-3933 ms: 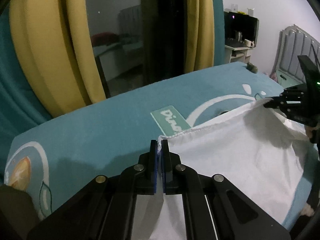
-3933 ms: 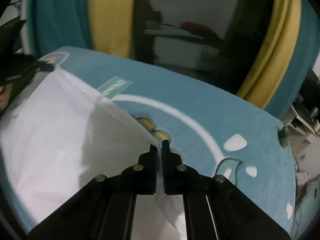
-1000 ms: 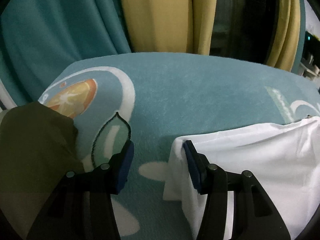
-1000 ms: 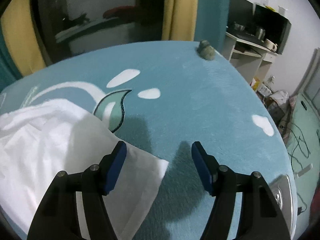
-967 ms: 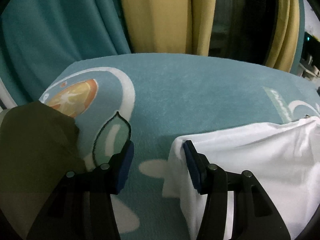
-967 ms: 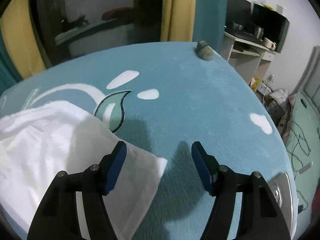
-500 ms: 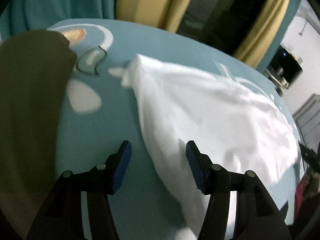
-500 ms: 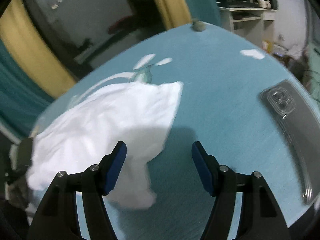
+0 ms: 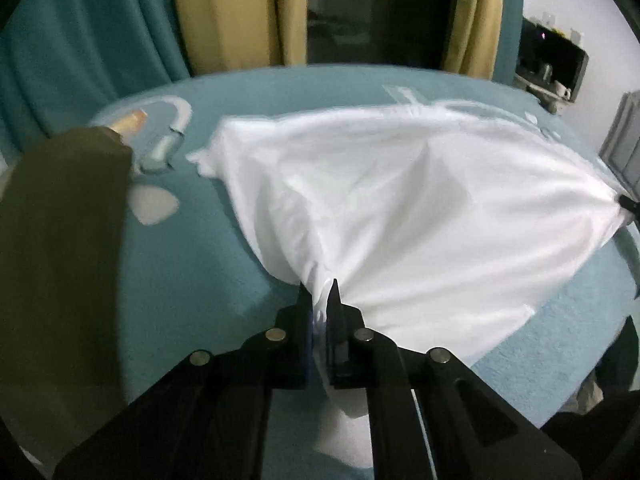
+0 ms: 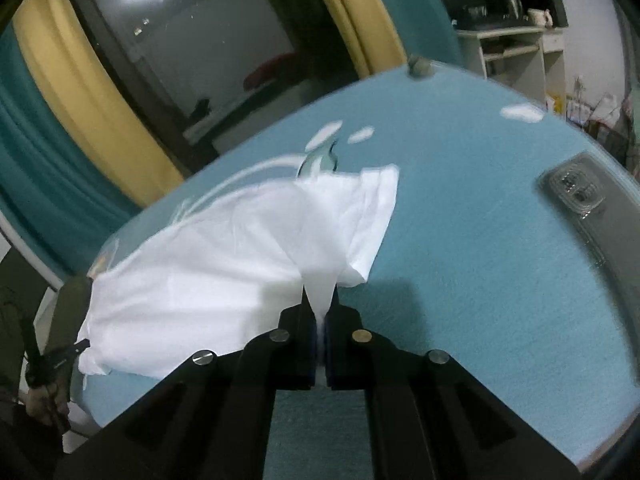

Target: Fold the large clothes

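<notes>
A white garment [image 9: 400,208] lies spread on a teal patterned blanket [image 9: 180,272]. In the left wrist view my left gripper [image 9: 319,300] pinches the garment's near left corner; its jaws are closing, and cloth is bunched between the pads. The right gripper [image 9: 628,204] shows as a dark tip at the garment's far right corner. In the right wrist view my right gripper [image 10: 320,312] has its jaws closing on a gathered point of the white garment [image 10: 240,248]. The left gripper [image 10: 82,346] holds the opposite corner there.
A dark olive cloth [image 9: 60,260] covers the blanket's left part. A phone in a clear case [image 10: 592,208] lies on the blanket to the right. A small grey object [image 10: 419,66] sits at the far edge. Curtains and a dark window stand behind, a desk at right.
Both grippers stood open over the blanket; now each is shut on a near corner of the white garment. The cloth has gathered into peaks at both pinch points.
</notes>
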`<state>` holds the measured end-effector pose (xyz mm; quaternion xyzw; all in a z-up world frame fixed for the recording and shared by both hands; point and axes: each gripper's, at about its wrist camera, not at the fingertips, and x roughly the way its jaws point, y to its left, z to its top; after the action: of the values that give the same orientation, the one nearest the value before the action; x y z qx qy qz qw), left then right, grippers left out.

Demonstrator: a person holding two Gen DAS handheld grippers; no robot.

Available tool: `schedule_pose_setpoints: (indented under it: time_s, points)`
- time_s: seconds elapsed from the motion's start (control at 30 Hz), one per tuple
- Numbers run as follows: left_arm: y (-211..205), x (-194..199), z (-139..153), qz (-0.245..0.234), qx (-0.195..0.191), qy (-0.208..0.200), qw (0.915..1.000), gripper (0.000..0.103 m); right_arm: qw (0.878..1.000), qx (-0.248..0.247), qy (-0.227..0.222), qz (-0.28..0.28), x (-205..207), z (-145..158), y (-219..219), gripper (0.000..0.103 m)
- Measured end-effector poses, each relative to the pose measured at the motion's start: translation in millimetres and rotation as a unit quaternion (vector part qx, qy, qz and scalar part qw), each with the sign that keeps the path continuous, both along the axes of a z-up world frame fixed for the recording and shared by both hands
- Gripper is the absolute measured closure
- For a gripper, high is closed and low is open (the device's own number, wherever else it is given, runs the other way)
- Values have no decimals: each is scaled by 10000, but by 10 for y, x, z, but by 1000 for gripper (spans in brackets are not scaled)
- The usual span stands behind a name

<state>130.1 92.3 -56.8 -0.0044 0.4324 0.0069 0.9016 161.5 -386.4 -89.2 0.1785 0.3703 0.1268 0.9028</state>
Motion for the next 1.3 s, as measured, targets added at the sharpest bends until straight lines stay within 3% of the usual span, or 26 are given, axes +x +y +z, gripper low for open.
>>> schedule_pose_setpoints:
  time_s: [0.13, 0.27, 0.37, 0.47, 0.5, 0.6, 0.63, 0.67, 0.7, 0.83, 1.07, 1.13, 1.2, 1.23, 1.27, 1.3]
  points:
    - [126, -77, 139, 92, -105, -124, 9998, 98, 9996, -220, -22, 146, -82, 103, 2, 101]
    - [180, -68, -50, 157, -198, 188, 9995, 98, 9978, -398, 484, 211, -113, -166, 34, 100]
    - [188, -67, -68, 146, -249, 238, 9993, 97, 9986, -99, 498, 129, -163, -258, -72, 100]
    - [195, -48, -160, -83, -318, 365, 9988, 96, 9983, -137, 569, 53, -123, -192, -127, 87]
    - [191, -14, -163, -149, -301, 392, 9987, 96, 9980, -246, 582, 67, -98, -154, -130, 78]
    - [185, 7, -161, -231, -130, 421, 9988, 77, 9963, -650, 550, -113, -11, -32, -168, 43]
    - [197, 14, -142, -156, -24, 381, 9992, 62, 9961, -700, 500, -170, 10, 8, -192, 40]
    - [217, 36, -131, -95, 11, 338, 9994, 51, 9962, -726, 448, -197, 50, 44, -218, 40]
    - [255, 64, -115, -41, -14, 291, 9996, 50, 9960, -769, 420, -200, 120, 77, -227, 40]
    - [435, 231, -34, 176, -202, 10, 9996, 50, 9942, -1016, 352, -82, 432, 112, -194, 40]
    - [642, 893, -73, 358, -27, -194, 9992, 50, 9923, -1069, 598, 176, 852, -97, -160, 43]
    - [700, 1148, -186, 494, -16, -68, 9988, 50, 9899, -1266, 574, 264, 902, -92, -96, 81]
    - [789, 1374, -314, 554, -52, 40, 9984, 50, 9886, -1326, 590, 415, 941, -87, -60, 98]
    - [803, 1462, -362, 527, -38, 49, 9986, 50, 9885, -1328, 543, 473, 955, -80, -47, 99]
    - [822, 1537, -402, 483, 19, 43, 9988, 63, 9879, -1402, 504, 419, 971, -73, -40, 99]
    - [819, 1603, -411, 464, 100, 56, 9989, 84, 9862, -1529, 484, 399, 989, -60, -24, 99]
